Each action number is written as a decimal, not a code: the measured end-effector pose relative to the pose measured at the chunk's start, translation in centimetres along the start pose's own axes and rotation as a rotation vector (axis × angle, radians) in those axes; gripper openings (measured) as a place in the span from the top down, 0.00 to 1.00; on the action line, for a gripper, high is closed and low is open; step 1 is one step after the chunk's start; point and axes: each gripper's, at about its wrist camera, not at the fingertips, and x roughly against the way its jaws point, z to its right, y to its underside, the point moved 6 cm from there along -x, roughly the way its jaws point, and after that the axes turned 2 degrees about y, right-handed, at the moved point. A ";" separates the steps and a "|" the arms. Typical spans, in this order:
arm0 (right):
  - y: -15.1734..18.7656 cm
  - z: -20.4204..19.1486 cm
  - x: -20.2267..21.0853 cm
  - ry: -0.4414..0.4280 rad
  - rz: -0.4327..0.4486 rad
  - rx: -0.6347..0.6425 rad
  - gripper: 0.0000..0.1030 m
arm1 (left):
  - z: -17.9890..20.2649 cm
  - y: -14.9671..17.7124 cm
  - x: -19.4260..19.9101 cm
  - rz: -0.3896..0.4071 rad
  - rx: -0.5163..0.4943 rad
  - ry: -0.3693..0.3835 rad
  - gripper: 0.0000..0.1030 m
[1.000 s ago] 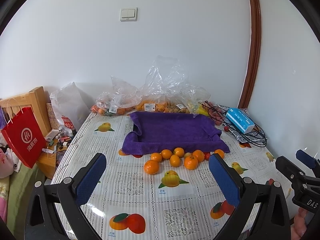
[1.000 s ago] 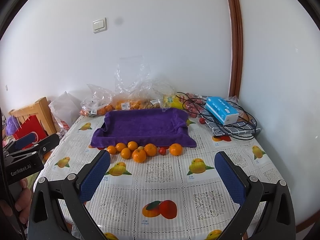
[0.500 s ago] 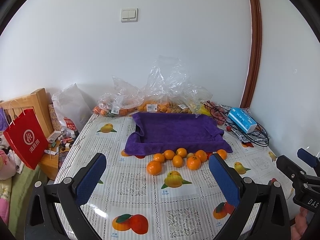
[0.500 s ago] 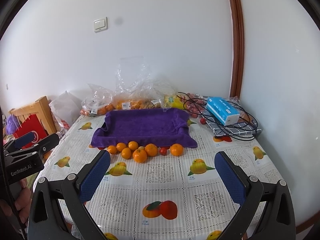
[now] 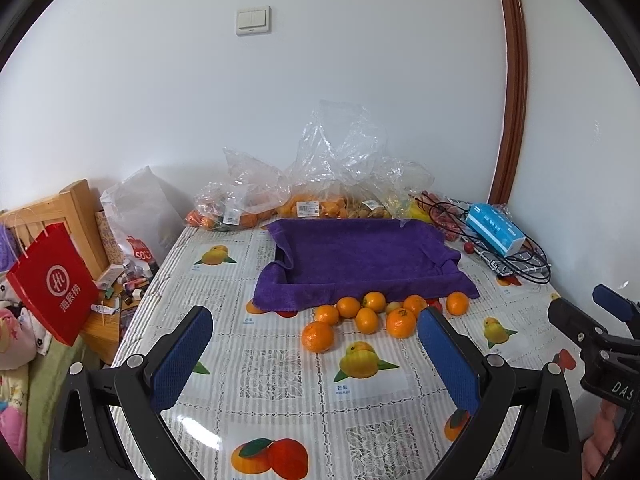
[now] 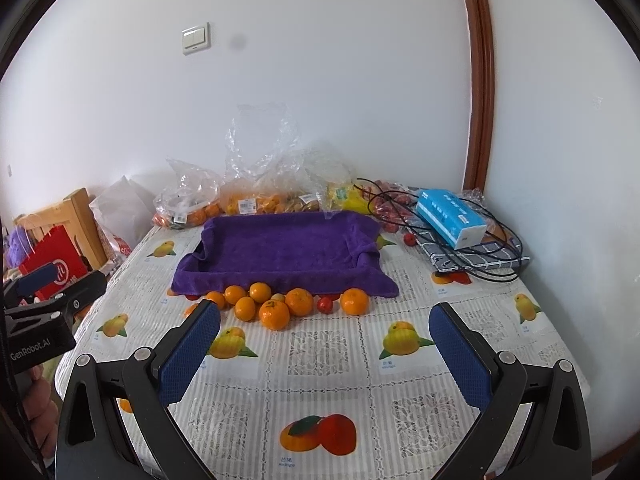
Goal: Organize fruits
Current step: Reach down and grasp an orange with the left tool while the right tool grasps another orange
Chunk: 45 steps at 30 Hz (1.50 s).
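Both views have crept nearer the oranges (image 5: 362, 316) – left gripper (image 5: 316, 364) and right gripper (image 6: 324, 354) hover spread wide, holding nothing. Fruit sits loose on the tabletop (image 6: 320, 364) against the purple-towelled tray (image 6: 280, 248), likely its destination.

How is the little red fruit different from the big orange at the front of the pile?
The little red fruit is red; the front orange is orange. The red fruit is much smaller than the orange. The red fruit sits close to the purple cloth's edge, between two oranges, while the front orange lies nearest the cameras. Both are round and rest loose on the tablecloth, outside the cloth.
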 end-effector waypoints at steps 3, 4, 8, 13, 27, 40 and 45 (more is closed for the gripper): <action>-0.1 0.2 -1.2 0.005 0.004 0.006 0.00 | -0.3 0.1 -1.3 -0.012 -0.001 -0.002 0.00; -0.1 0.2 -1.6 0.015 0.003 0.012 0.00 | -0.5 0.1 -1.9 -0.019 -0.002 -0.005 0.00; -0.1 0.9 -3.8 0.049 -0.003 0.017 0.00 | -1.2 0.5 -4.2 -0.042 0.000 -0.024 0.00; 1.2 1.3 -7.6 0.022 -0.096 0.048 0.00 | -2.4 1.3 -7.7 -0.103 0.000 -0.032 0.00; 4.3 3.0 -19.5 0.006 -0.248 -0.047 0.32 | -4.9 4.0 -16.4 -0.206 0.036 -0.024 0.01; 5.9 3.3 -25.5 -0.017 -0.310 -0.024 0.58 | -5.7 5.7 -19.4 -0.250 0.084 0.044 0.01; 6.1 3.1 -24.7 0.001 -0.298 0.000 0.58 | -4.6 5.7 -19.4 -0.258 0.080 0.095 0.05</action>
